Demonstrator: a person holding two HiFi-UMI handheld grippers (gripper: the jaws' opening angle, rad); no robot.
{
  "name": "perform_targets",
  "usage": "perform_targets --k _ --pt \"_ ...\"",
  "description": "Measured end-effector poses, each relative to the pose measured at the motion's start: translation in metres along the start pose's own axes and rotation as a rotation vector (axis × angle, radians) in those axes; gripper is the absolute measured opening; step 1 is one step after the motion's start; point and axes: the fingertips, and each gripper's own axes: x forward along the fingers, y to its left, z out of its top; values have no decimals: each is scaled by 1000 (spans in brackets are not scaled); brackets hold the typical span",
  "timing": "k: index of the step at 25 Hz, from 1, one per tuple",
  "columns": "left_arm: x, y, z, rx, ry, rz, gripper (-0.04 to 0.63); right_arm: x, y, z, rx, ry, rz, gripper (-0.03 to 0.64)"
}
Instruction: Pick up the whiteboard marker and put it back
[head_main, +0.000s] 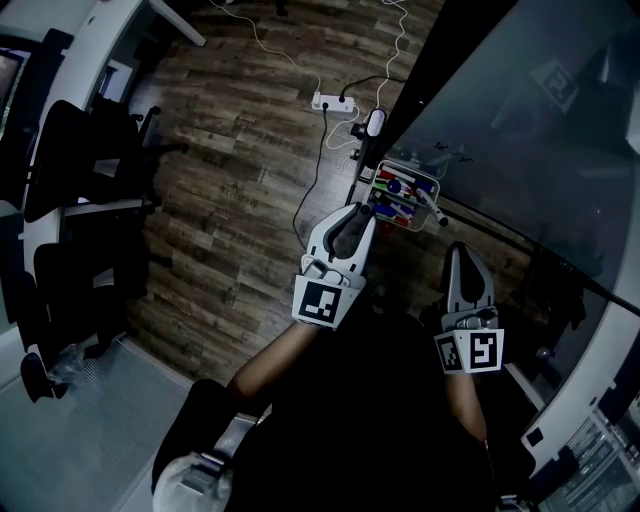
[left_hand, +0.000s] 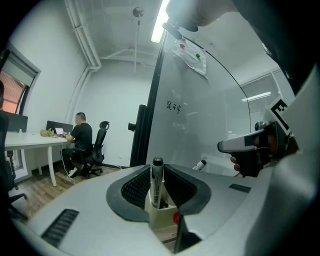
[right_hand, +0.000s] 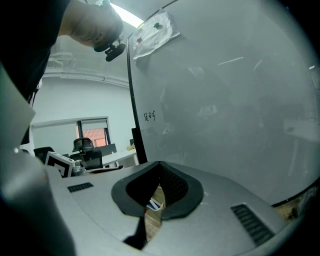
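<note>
Left gripper view: left hand-held gripper (left_hand: 160, 201) clamps whiteboard marker (left_hand: 157, 181) (upright).

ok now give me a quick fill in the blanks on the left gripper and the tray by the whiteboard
1. The left gripper is shut on a marker with a ___ cap.
2. The marker stands ___ between the jaws.
3. The tray holds red, green and ___ markers.

Missing words: black; upright; blue
</note>
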Motion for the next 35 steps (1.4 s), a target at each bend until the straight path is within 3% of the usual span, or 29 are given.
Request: perform_targets --k 35 --pt "-30 -15 16 32 -48 47 84 -30 7 5 -9 -48 38 14"
